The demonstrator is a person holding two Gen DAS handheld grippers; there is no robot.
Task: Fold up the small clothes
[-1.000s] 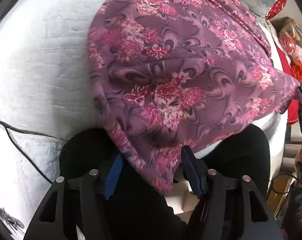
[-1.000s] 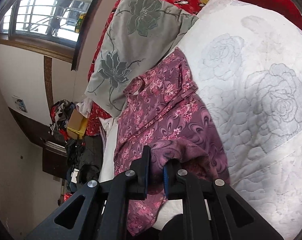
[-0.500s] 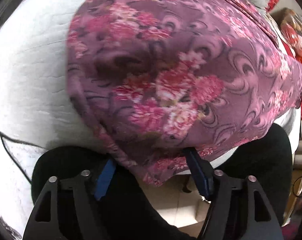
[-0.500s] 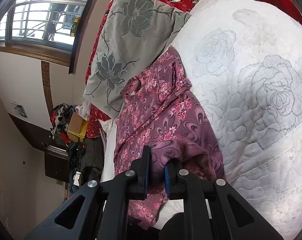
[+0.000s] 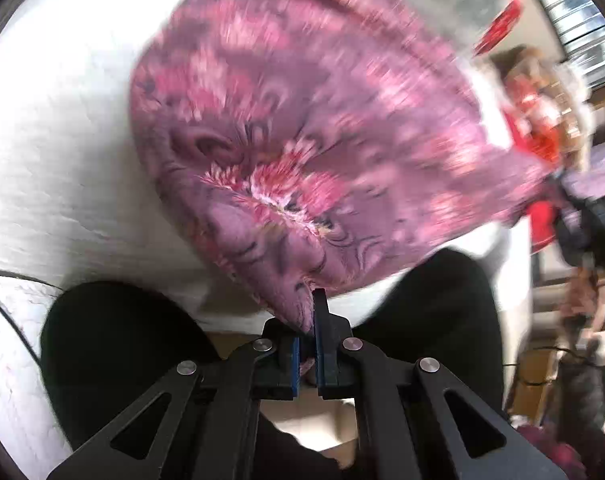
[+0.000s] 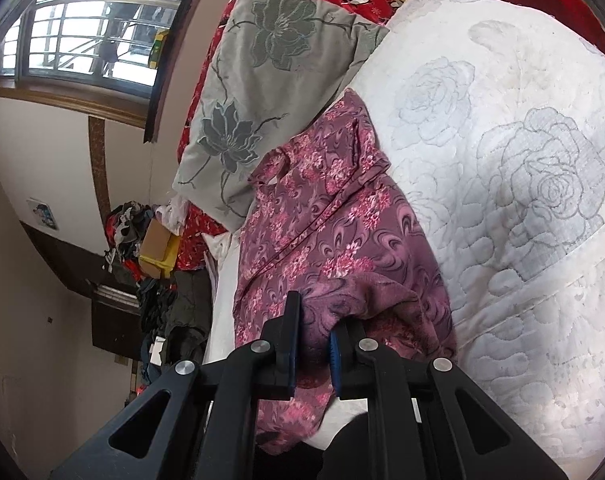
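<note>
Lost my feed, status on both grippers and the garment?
Left gripper just closed on floral garment hem. Right gripper shut on bunched corner. Nothing in the way.

Left wrist view: motion blur over floral garment (image 5: pixel 302 128); print sharp only near pinched corner, far half smeared. Clutter at far right (image 5: pixel 542 104) blurred, items not identifiable. Object at right edge (image 5: pixel 582 232) dark, smeared, cannot tell what.
Right wrist view: garment hem under gripper frame hidden. Quilted cover (image 6: pixel 502 160) cut off at right edge. Heap by left wall (image 6: pixel 130 232) too small to sort. Window (image 6: pixel 82 32) cropped by lens rim.
</note>
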